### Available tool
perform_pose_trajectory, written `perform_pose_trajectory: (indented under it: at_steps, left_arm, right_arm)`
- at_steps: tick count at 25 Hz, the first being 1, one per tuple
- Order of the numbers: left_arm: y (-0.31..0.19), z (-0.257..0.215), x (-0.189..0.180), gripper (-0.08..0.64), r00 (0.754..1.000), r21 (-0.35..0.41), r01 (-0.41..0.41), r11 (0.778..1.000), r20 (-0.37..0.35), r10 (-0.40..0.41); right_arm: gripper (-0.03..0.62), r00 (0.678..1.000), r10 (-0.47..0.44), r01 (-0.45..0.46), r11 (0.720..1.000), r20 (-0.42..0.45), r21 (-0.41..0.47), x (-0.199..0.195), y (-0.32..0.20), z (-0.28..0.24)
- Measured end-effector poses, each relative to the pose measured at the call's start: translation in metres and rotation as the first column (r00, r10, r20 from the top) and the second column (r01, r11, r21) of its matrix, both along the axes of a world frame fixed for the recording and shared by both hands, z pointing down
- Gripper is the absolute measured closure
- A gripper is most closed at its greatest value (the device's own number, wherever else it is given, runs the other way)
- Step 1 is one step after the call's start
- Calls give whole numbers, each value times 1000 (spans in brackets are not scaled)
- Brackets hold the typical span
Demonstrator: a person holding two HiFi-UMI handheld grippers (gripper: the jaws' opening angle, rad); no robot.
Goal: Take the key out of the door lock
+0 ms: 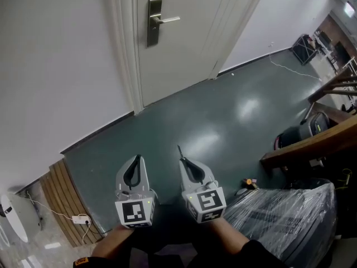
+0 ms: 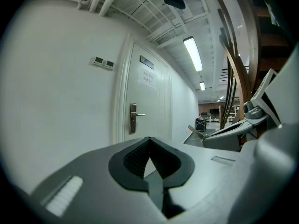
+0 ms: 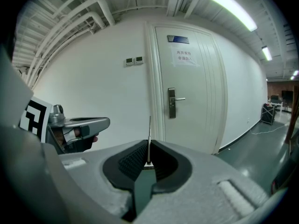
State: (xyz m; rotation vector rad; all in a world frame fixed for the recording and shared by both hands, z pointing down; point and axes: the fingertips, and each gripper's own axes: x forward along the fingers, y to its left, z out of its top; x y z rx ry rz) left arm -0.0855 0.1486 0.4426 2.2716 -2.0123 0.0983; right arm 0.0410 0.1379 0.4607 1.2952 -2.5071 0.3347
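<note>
The white door (image 1: 184, 43) stands shut at the far side of the green floor, and its metal lock plate with a lever handle (image 1: 154, 21) shows no key. That plate also appears in the left gripper view (image 2: 133, 118) and the right gripper view (image 3: 172, 102). My right gripper (image 1: 184, 162) is shut on the key (image 1: 179, 151), well back from the door. The key's thin blade (image 3: 149, 139) sticks straight out past the fingertips. My left gripper (image 1: 137, 159) hangs beside it on the left, shut with nothing in it (image 2: 149, 141).
A plastic-wrapped bundle (image 1: 284, 214) lies close on the right under a wooden beam (image 1: 312, 144). A slatted wooden panel (image 1: 64, 202) and a white power strip (image 1: 81, 219) lie at the lower left. The white wall (image 1: 56, 66) runs left of the door.
</note>
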Motion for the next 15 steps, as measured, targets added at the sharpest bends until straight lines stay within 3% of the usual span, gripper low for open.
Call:
perform_pose_trajectory:
  at_steps: [15]
  left_arm:
    - [-6,-12,-13,541,1000,25,18,1000,14,-19]
  right_arm:
    - [578,1000,-19,19,1000,19,5,-15,-9,-8]
